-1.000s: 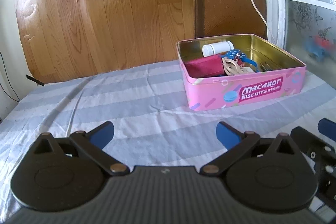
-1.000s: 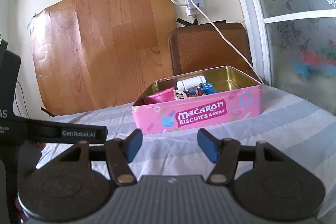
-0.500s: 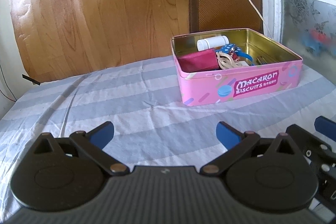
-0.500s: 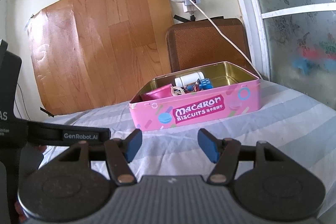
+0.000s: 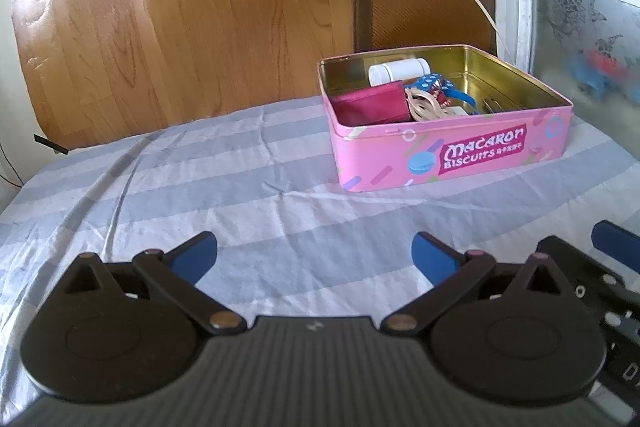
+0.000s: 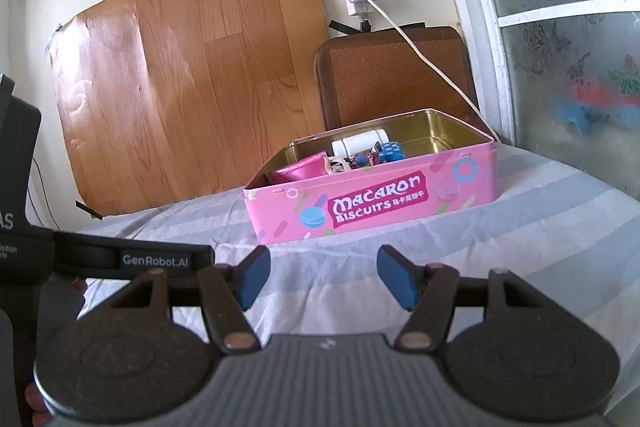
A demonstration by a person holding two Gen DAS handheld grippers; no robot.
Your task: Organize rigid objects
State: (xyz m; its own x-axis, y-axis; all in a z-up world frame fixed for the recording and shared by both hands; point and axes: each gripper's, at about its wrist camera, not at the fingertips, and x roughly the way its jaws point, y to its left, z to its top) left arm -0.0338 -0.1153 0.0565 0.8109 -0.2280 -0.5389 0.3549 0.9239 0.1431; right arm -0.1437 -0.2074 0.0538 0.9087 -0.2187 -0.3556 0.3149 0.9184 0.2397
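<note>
A pink "Macaron Biscuits" tin stands open on the striped cloth, far right in the left wrist view. Inside lie a white bottle, a dark red pouch, a blue dotted item and some tan bands. My left gripper is open over bare cloth, well short of the tin, nothing between its blue pads. My right gripper is also open and empty, just in front of the tin. Its blue tip shows at the right edge of the left wrist view.
A grey-and-white striped cloth covers the surface. Behind stand a wood-pattern board and a brown woven panel. A white cable hangs from a wall socket down past the tin. A frosted window is on the right.
The view of the tin shifts slightly between frames; both grippers stay open and empty, and nothing in the tin has moved.
</note>
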